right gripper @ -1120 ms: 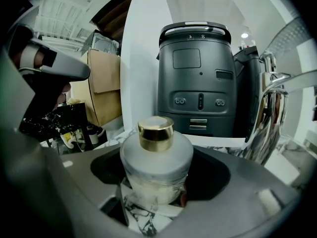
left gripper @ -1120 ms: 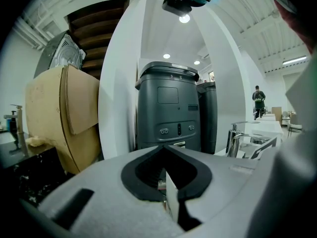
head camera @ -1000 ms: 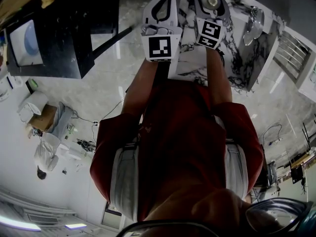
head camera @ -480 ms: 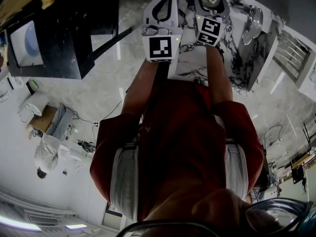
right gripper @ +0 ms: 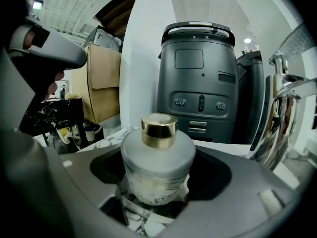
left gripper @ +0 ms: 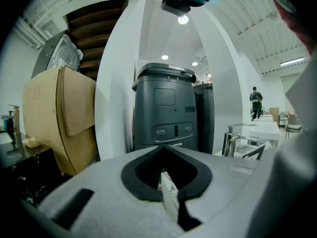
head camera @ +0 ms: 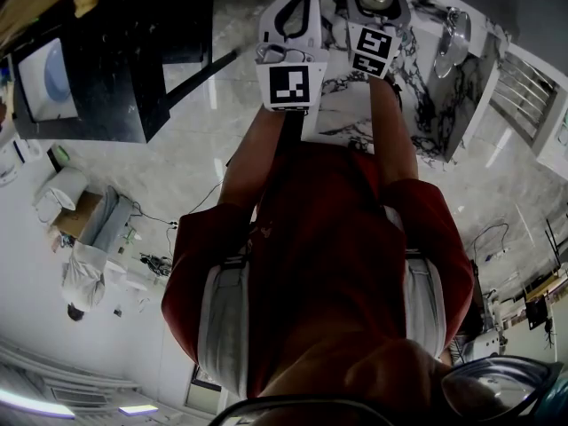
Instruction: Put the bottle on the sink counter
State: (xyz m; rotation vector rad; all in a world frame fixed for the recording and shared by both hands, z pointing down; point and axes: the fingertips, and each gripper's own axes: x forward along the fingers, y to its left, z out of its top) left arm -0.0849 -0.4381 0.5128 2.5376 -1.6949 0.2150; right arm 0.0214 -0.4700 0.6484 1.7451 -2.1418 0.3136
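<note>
The right gripper (head camera: 378, 7) is clamped wide on the squat frosted-glass bottle with a gold cap (right gripper: 158, 157), held upright over the white, black-veined marble sink counter (head camera: 355, 118) beside the chrome tap (right gripper: 277, 108) — the placing step is in hand. Whether the base already rests on the marble cannot be settled; it appears just at the surface. Next move, as judged: seat the bottle, spread the jaws, withdraw without tipping it — the left gripper (left gripper: 163, 150) idles, jaws together on nothing.

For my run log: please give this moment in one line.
left gripper shut, empty | right gripper shut on bottle | bottle over counter
</note>
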